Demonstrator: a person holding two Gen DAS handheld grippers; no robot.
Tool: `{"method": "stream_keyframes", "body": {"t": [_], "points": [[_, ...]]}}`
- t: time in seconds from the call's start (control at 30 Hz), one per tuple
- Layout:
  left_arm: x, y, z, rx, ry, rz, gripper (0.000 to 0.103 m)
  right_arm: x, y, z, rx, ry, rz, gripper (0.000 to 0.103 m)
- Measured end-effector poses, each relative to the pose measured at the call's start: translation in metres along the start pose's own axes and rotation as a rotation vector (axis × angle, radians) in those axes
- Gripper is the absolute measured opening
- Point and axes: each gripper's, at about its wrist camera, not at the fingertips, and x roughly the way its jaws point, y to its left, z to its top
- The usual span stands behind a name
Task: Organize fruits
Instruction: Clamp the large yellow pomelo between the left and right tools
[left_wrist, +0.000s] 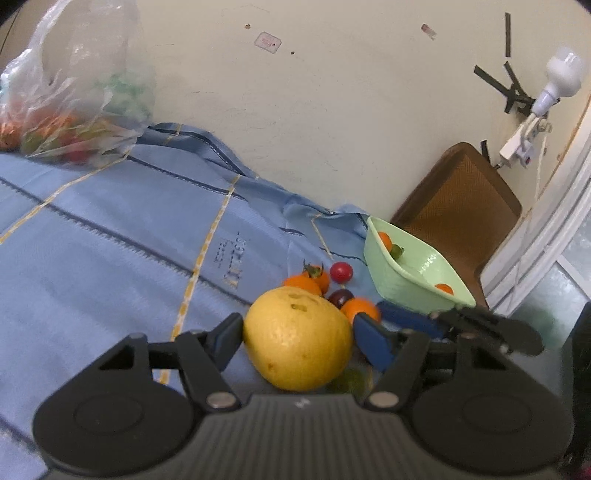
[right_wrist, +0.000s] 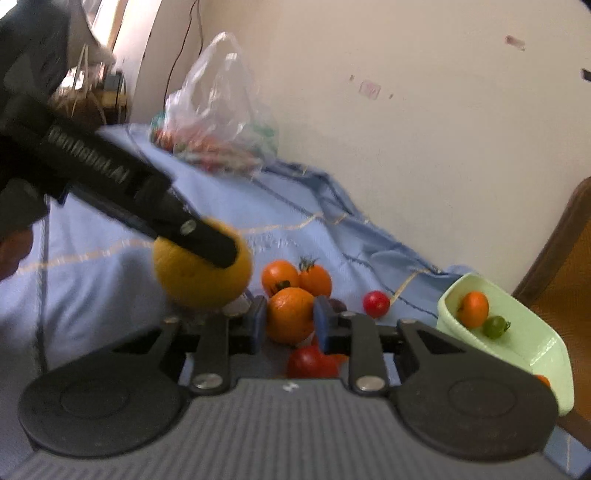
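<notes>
Each camera sits just behind its own hand-held gripper, looking forward and slightly down along the fingers, close over the blue cloth (left_wrist: 110, 236). The left view faces the wall (left_wrist: 332, 110); the right view does too (from further right). Both share the yellow fruit (left_wrist: 297, 338), green bowl (left_wrist: 413, 291) and plastic bag (right_wrist: 218, 110).
</notes>
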Motion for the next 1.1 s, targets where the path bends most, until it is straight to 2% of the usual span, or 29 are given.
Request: {"method": "stream_keyframes", "body": {"t": [0.17, 0.4, 0.57, 0.7, 0.9, 1.1], "points": [[-0.026, 0.0, -0.014, 0.026, 0.007, -0.075, 0.066, -0.045, -0.019, -0.003, 0.164, -0.086, -0.021, 0.03], [-0.025, -0.023, -0.05, 0.086, 0.121, -0.214, 0.066, -0.099, -0.046, -0.056, 0.465, 0.015, 0.011, 0.03], [-0.012, -0.057, -0.061, 0.157, 0.17, -0.274, 0.066, -0.126, -0.045, -0.08, 0.576, 0.026, -0.004, 0.03], [-0.007, -0.08, -0.07, 0.251, 0.132, -0.232, 0.067, -0.137, -0.042, -0.088, 0.61, 0.018, -0.012, 0.03], [-0.017, -0.089, -0.075, 0.296, 0.084, -0.178, 0.069, -0.145, -0.035, -0.09, 0.584, 0.018, -0.049, 0.031], [-0.025, -0.09, -0.073, 0.3, 0.068, -0.17, 0.072, -0.147, -0.029, -0.087, 0.537, 0.016, -0.087, 0.033]]}}
